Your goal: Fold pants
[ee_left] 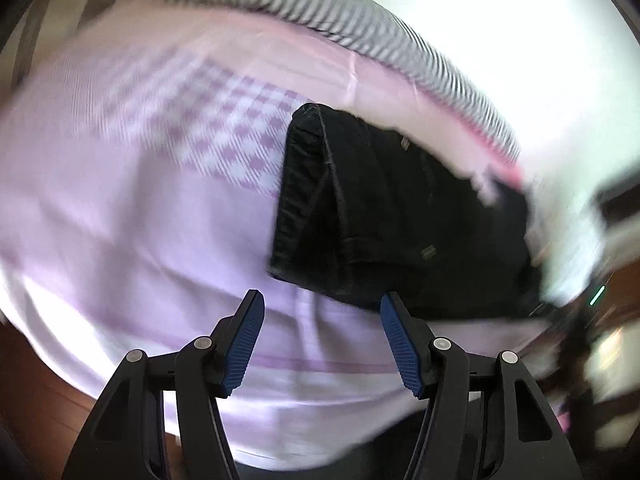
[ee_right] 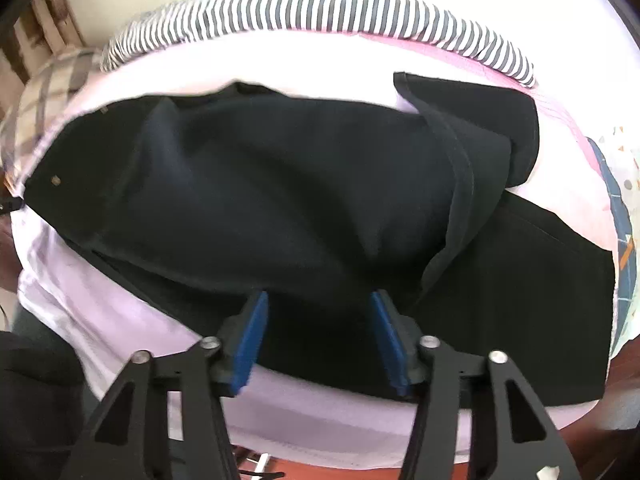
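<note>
Black pants lie on a pale lilac bed sheet, partly folded, with a leg end turned over at the right. My right gripper is open and empty, its blue pads just above the near edge of the pants. In the left wrist view the pants show as a dark folded block with a waistband edge and rivets. My left gripper is open and empty, hovering over the sheet beside the near left corner of the pants. The left view is motion-blurred.
A black-and-white striped pillow runs along the far edge of the bed and also shows in the left wrist view. A checked cushion sits at far left. A patterned blanket lies at right. Brown floor lies below the bed edge.
</note>
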Demonstrator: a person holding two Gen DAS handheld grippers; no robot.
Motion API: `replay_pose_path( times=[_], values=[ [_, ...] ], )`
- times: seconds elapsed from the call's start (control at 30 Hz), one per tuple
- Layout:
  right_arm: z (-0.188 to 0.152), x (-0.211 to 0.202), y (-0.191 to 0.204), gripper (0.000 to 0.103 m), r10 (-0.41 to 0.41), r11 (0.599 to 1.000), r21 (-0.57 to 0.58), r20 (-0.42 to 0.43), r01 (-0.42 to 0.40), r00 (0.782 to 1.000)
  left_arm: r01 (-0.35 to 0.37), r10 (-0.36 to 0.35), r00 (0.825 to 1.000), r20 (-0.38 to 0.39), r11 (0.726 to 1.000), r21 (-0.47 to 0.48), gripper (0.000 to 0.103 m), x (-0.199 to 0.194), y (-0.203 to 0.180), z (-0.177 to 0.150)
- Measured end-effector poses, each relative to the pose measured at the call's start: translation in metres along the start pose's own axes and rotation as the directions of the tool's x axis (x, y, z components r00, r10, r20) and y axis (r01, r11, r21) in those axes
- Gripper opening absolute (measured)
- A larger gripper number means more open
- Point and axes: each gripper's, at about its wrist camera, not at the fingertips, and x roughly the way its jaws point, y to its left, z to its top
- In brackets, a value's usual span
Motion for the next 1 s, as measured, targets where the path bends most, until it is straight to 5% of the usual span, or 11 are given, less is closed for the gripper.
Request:
replay_pose_path(
  times=[0.1, 0.47, 0.73, 0.87, 1.0],
  values=[
    [0.006, -0.014, 0.004, 0.057, 0.024, 1.000, 0.013, 0.049, -0.025, 0.998, 0.128, -0.129, 0.992, 0.006, 0.982, -0.141, 0.061, 0.003, 0.003, -0.004],
    [0.015, -0.019, 0.015, 0.057, 0.025, 1.000, -0.002, 0.101, -0.025, 0.995, 0.190, -0.190, 0.981, 0.023, 0.951, -0.242, 0.058, 0.039, -0.018, 0.001],
    [0.029, -0.013, -0.024, 0.057, -0.145, 0.986, 0.099, 0.100, 0.135, 0.984, 0.163, -0.151, 0.986, 0.071, 0.963, -0.214, 0.024, 0.055, -0.022, 0.007],
    [0.052, 0.003, -0.045, 0.056, -0.229, 0.967, 0.131, 0.058, 0.220, 0.972, 0.164, -0.144, 0.984, 0.108, 0.966, -0.200, 0.022, 0.051, -0.020, 0.006],
    [0.084, 0.031, -0.055, 0.044, -0.310, 0.945, 0.100, -0.011, 0.310, 0.951, 0.160, -0.142, 0.984, 0.105, 0.969, -0.189, 0.022, 0.054, -0.020, 0.006]
  ],
)
